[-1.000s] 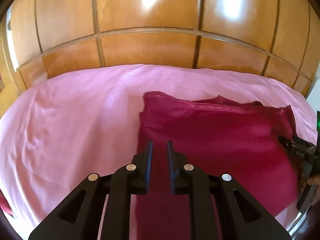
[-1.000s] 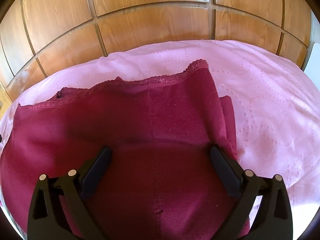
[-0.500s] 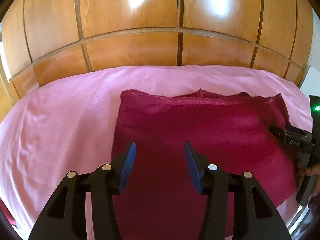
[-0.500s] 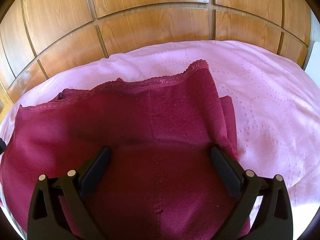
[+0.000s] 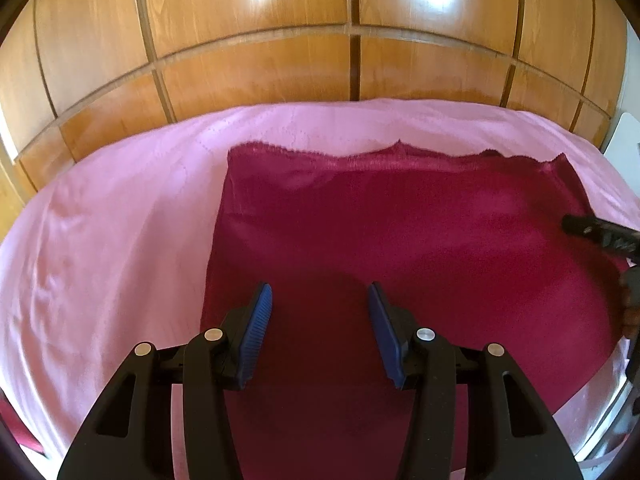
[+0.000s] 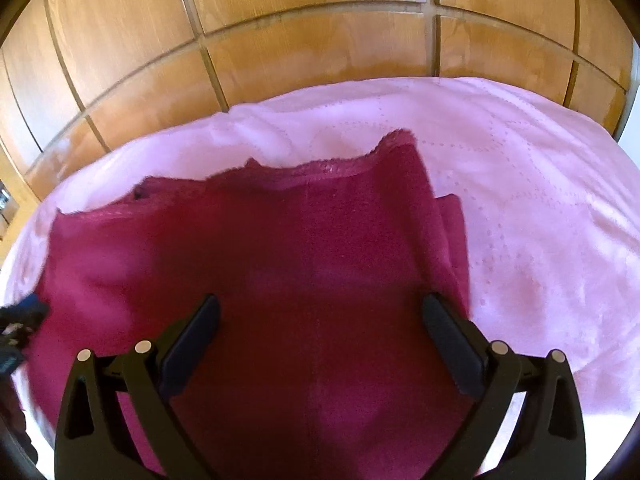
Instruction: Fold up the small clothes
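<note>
A dark red garment (image 5: 400, 240) lies folded flat on a pink bedspread (image 5: 112, 240), its lace-trimmed edge at the far side. My left gripper (image 5: 320, 300) is open and empty above the garment's near left part. My right gripper (image 6: 320, 312) is open wide and empty above the garment (image 6: 260, 248). A lower layer of the garment sticks out at its right edge (image 6: 452, 216). A right fingertip shows at the right edge of the left wrist view (image 5: 592, 230); a left fingertip shows at the left edge of the right wrist view (image 6: 24, 308).
A wooden panelled headboard (image 5: 320, 60) stands behind the bed. The pink bedspread (image 6: 540, 200) stretches to the left and right of the garment. A white object (image 5: 624, 140) stands at the far right beyond the bed.
My left gripper has opened, from nearly shut to wide, and shifted right over the garment. My right gripper has stayed open and pulled back and up a little.
</note>
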Available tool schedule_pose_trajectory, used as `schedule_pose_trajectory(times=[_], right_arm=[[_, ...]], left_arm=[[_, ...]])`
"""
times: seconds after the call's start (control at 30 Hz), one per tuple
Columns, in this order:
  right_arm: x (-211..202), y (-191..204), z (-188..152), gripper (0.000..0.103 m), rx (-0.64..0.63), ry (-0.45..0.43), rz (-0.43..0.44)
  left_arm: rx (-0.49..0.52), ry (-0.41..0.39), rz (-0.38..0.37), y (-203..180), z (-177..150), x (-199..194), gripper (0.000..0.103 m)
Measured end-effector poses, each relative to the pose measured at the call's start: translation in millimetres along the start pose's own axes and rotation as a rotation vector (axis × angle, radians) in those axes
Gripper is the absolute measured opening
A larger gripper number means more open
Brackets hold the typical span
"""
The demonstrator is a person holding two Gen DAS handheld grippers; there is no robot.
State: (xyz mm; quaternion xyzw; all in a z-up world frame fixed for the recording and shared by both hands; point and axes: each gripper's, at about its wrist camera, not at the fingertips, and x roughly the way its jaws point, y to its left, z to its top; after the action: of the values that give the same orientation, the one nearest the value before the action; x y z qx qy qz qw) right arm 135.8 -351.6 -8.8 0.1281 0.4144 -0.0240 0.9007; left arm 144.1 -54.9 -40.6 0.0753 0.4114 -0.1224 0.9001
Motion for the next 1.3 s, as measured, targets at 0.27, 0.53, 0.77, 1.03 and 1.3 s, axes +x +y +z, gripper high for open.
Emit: schedule_pose_trajectory(times=[0.27,0.53,0.77,1.03,1.3], right_arm=[[-38.5,-35.8,-15.8,0.099,0.113,-0.030,-0.003],[-49.8,-21.3,-31.3,0.100,0.092,-0.024,-0.006],[-52.3,-48.9,-31.9,0.100,0.204,-0.017,0.016],[-25.1,-79.6,-47.7,0.100,0.316,0.063,0.093],[-43.6,-72.5,-2.3,0.094,0.241,-0.059,0.021]], left_arm=[[-0.105,-0.052,0.032,28.5,-3.0,-21.2,0.061],[-0.314,0.065,-0.076,91.0,-13.9,-10.0,0.061],[-0.186,0.053,0.041,79.4,-31.6,-11.8,0.061],[-0.255,-0.043,-0.006,82.6,-30.9,-40.6,0.061],[-0.192,-0.041,-0.020,66.6,-34.5,-41.7,0.061]])
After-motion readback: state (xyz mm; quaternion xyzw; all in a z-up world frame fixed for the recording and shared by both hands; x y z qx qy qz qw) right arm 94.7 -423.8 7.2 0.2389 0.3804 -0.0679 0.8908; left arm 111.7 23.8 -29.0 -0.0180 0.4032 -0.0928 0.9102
